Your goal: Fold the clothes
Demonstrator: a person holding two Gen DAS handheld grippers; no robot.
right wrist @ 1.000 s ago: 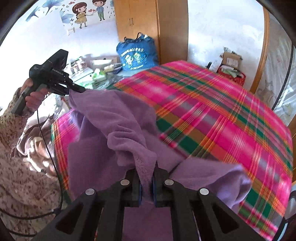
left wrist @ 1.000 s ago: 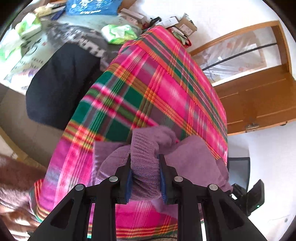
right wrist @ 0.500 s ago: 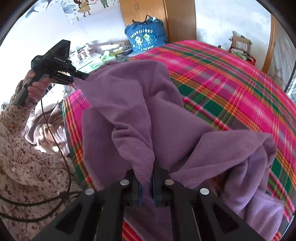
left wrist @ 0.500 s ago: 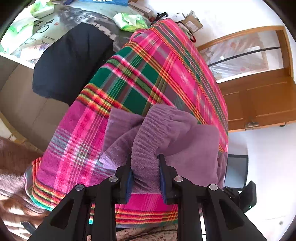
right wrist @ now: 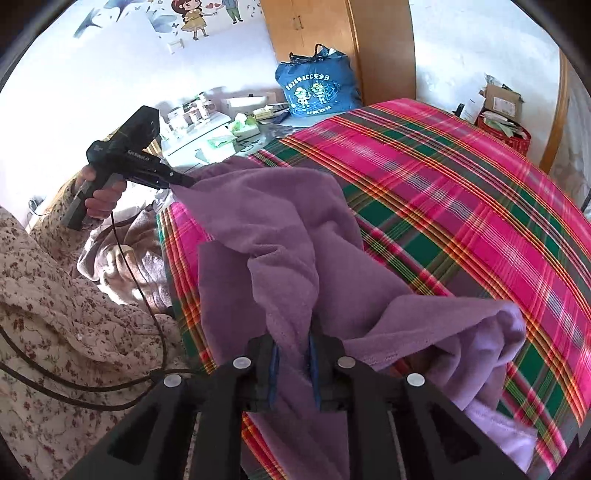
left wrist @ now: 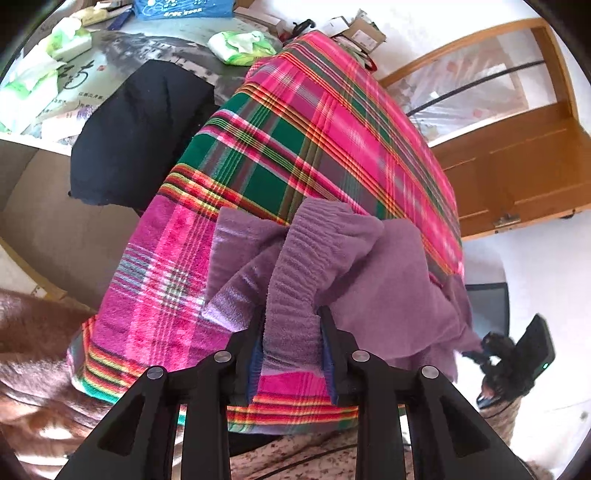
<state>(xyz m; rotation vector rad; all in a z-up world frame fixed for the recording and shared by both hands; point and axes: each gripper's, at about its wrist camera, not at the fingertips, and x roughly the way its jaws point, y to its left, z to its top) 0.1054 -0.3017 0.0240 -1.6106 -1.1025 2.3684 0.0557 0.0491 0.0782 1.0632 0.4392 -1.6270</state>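
- Blue bag point(right wrist: 320, 92), standing against the wooden wardrobe: a white printed line reads approximately "2022", then Latin capitals that look like "ACC", then Chinese characters (too small to transcribe reliably). Cartoon figures are printed beneath the line.
- Left gripper point(right wrist: 184, 181), black handle body seen from the right wrist view: small pale lettering along the side reads approximately "GenRobot AI" (last letters uncertain).
- Printed sheet point(left wrist: 74, 79) on the cluttered surface, left wrist view: large dark brush-style Chinese characters, with a smaller printed line below. Neither is legible.
- Blue bag point(left wrist: 184, 7), top edge of the left wrist view: white print, cropped and unreadable.
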